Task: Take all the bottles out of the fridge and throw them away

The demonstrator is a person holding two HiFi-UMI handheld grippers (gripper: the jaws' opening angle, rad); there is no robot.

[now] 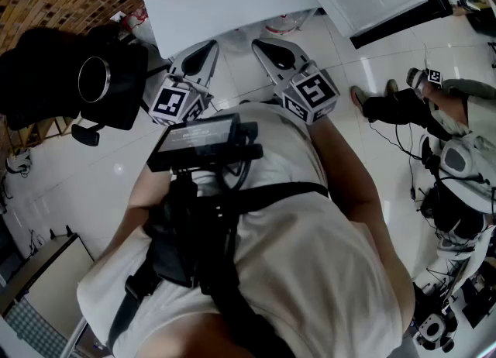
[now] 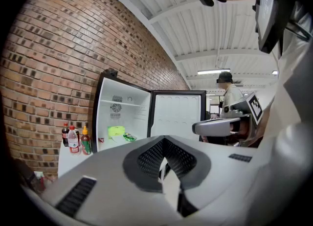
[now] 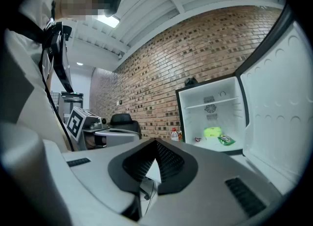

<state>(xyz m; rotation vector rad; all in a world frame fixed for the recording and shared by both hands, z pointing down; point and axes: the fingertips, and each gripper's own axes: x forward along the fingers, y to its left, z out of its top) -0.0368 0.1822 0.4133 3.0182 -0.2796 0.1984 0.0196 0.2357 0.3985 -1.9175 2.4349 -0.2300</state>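
Note:
A small white fridge stands open against the brick wall, its door swung out to the right. Inside lie a yellow-green item and a green packet; I see no bottle in there from here. Three bottles stand on a white table left of the fridge, one of which shows as a bottle in the right gripper view. My left gripper is shut and empty, some way back from the fridge. My right gripper is beside it, also shut with nothing held. Both point level at the fridge.
A black office chair stands to my left. A seated person's legs and cabled gear are on the tiled floor at the right. Another person in a cap stands behind the right gripper.

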